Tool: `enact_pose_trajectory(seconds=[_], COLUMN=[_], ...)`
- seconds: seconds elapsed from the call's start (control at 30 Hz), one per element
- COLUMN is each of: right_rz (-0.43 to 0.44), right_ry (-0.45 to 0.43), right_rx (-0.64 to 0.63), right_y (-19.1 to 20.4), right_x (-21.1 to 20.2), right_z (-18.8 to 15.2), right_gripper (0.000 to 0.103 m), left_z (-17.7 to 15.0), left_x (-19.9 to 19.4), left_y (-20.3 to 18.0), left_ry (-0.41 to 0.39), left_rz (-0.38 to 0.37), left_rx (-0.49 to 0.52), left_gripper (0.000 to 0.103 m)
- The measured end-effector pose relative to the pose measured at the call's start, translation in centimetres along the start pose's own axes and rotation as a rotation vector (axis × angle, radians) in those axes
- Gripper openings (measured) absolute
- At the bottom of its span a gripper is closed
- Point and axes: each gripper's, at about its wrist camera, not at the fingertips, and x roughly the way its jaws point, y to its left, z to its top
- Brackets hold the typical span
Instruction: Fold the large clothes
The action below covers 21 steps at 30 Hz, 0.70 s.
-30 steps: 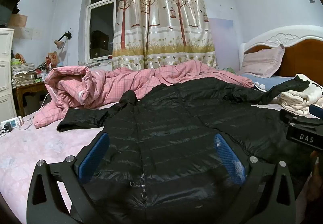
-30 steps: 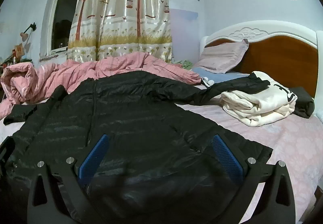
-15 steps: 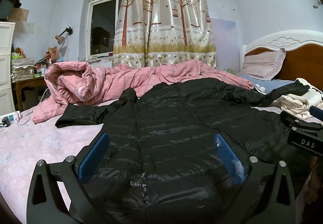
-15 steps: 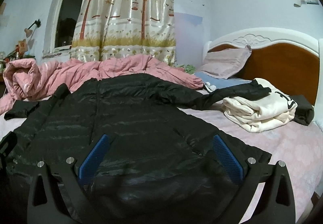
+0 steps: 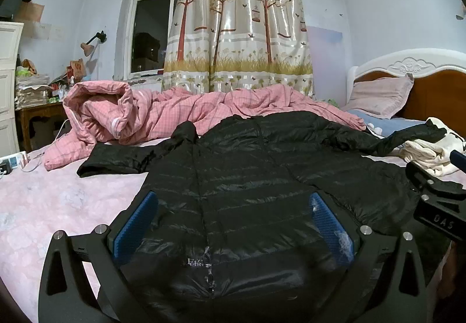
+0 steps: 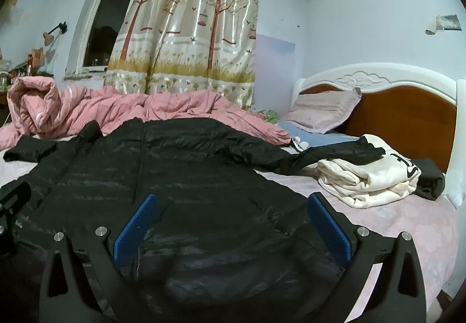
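Your black puffer jacket [image 5: 250, 177] lies spread flat on the bed [image 5: 52, 206], front up, hem toward you and collar toward the window side. It is glossy and quilted in horizontal bands, with a zipper line running up the middle and a small pale logo near the hem that is too blurred to read. One sleeve [image 5: 116, 160] stretches out to your left over the pink sheet; the other sleeve [image 6: 329, 155] runs right, and its cuff rests on a folded cream garment [image 6: 367, 180].

Your left gripper [image 5: 233, 224] hovers low over the hem with its jaws wide apart — the blue pads [image 5: 134, 224] frame the zipper and hold nothing. Your right gripper [image 6: 231, 224] sits the same way over the jacket's right half, jaws apart and empty. In the left wrist view its black body shows at the right edge, cut off by the frame.

The near hem drops below both cameras behind the gripper frames, so you cannot see how that edge lies. A dark item [image 6: 431, 180] just behind the cream garment is too dim to identify.

Beyond the collar, a crumpled pink checked duvet [image 5: 163, 116] is heaped along the far side of the bed. A pillow [image 6: 323, 110] leans at the wooden headboard [image 6: 407, 116] on your right, and a tree-patterned curtain [image 5: 238, 32] hangs beside the dark window [image 5: 151, 32].
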Motion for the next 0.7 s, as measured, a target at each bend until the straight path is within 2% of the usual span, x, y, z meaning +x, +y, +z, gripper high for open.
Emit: enact_pose_trajectory(seconds=[0.7], right_rz=[0.014], right_ry=[0.054], right_rx=[0.013], right_y=[-0.3], right_x=[1.2], right_z=[-0.2], right_gripper=[0.103], left_z=[-0.2], left_x=[-0.2], left_y=[0.3], left_ry=[0.011], left_rz=[0.006], left_rx=[-0.003], left_gripper=[0.103])
